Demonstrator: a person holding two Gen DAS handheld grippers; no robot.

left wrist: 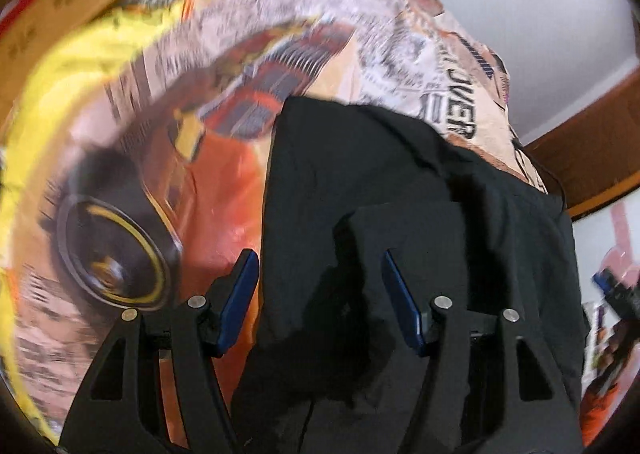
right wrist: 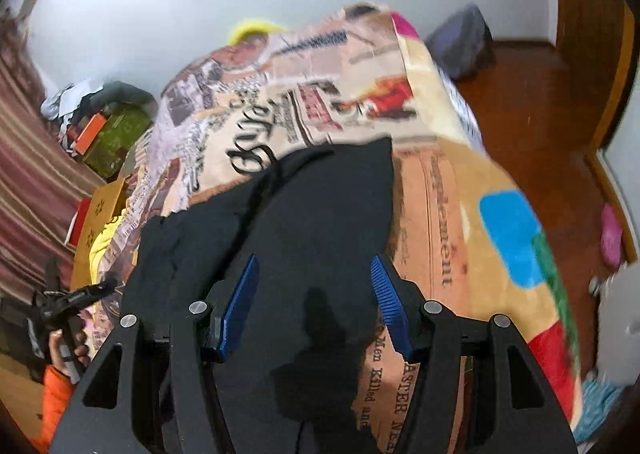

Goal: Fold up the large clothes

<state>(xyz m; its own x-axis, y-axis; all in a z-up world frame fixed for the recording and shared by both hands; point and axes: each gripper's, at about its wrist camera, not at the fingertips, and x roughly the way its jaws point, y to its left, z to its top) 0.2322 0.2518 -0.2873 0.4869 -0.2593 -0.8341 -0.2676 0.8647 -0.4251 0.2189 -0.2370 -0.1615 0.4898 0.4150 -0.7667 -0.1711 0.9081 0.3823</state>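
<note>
Black cloth, a garment (left wrist: pixel 420 181), lies spread on a bed under a blanket (left wrist: pixel 320 13) printed with newspaper text and an orange car. In the left wrist view it fills the lower middle and right of the frame, with a folded layer on top near the centre. The left gripper (left wrist: pixel 318 302) hangs over it at the bottom of the frame, blue pads (left wrist: pixel 240 302) set wide apart; nothing is pinched between them. A yellow sheet (left wrist: pixel 48 85) edges the blanket at the left. In the right wrist view the garment (right wrist: pixel 320 205) runs from the centre down to the bottom. The right gripper (right wrist: pixel 314 306) hangs over it, jaws wide and gripping nothing. At the lower left a hand (right wrist: pixel 70 350) in an orange sleeve (right wrist: pixel 52 386) holds the other gripper.
</note>
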